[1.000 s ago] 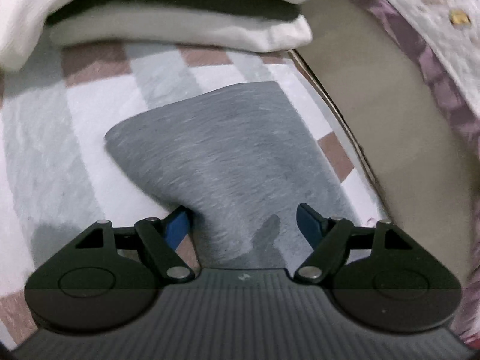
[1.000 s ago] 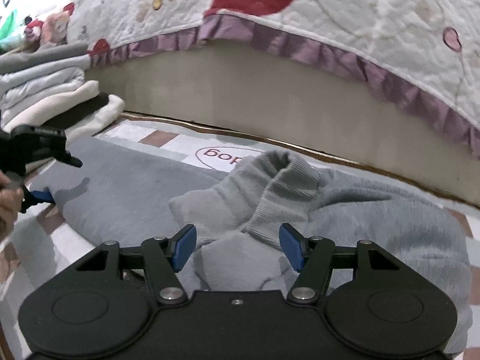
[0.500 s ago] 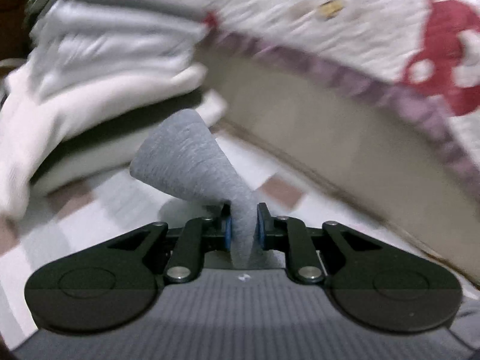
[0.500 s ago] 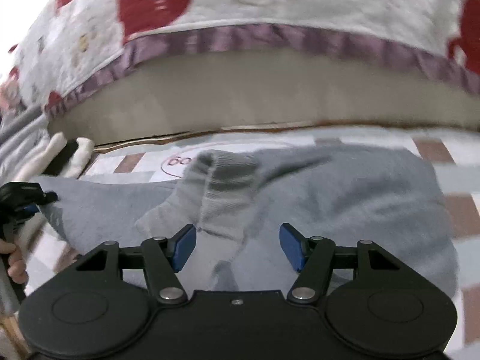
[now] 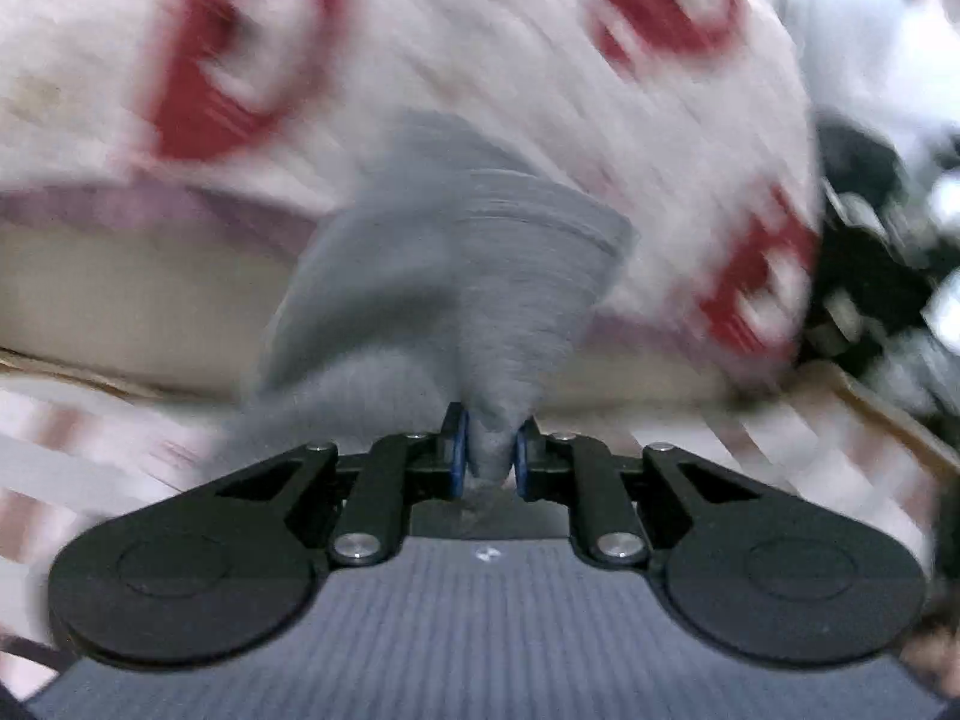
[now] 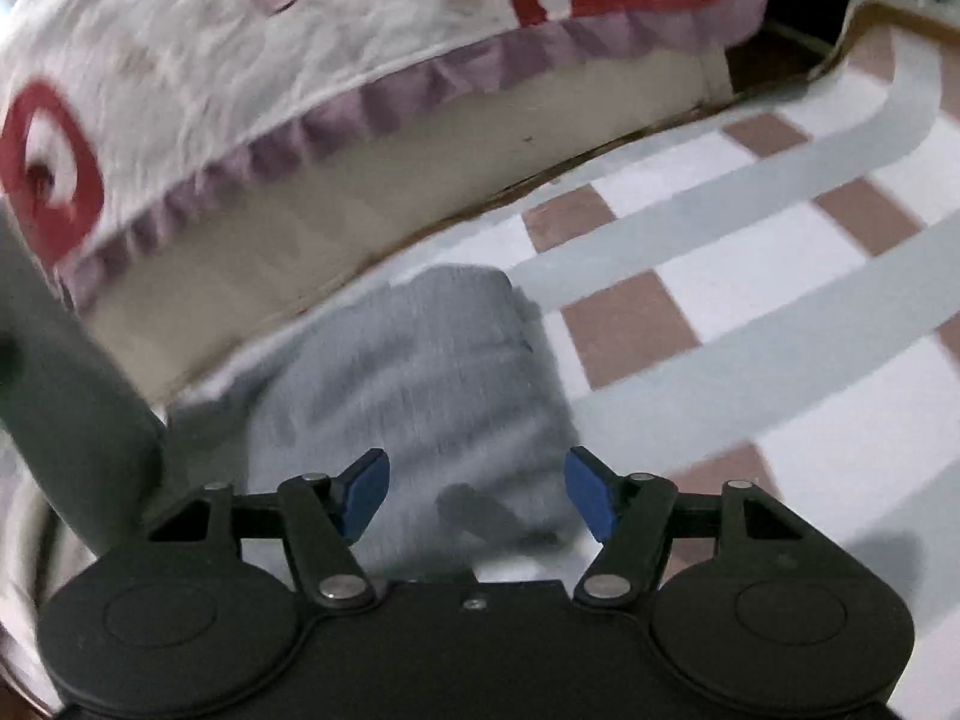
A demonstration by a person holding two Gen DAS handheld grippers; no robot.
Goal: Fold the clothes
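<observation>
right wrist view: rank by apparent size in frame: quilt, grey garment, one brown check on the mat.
1. quilt, spans the top of the frame.
2. grey garment, though it lies nearer the camera, so its true size against the quilt is unsure.
3. brown check, clearly smallest.

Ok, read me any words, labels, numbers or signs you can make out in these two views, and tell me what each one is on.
None can be read.
The quilt carries red shapes, blurred in both views; no letters can be made out.
The grey garment shows no label or print.
The checked mat shows only squares and stripes.
The small pale mark on the left tongs' grey body is a logo, too small to read.
</observation>
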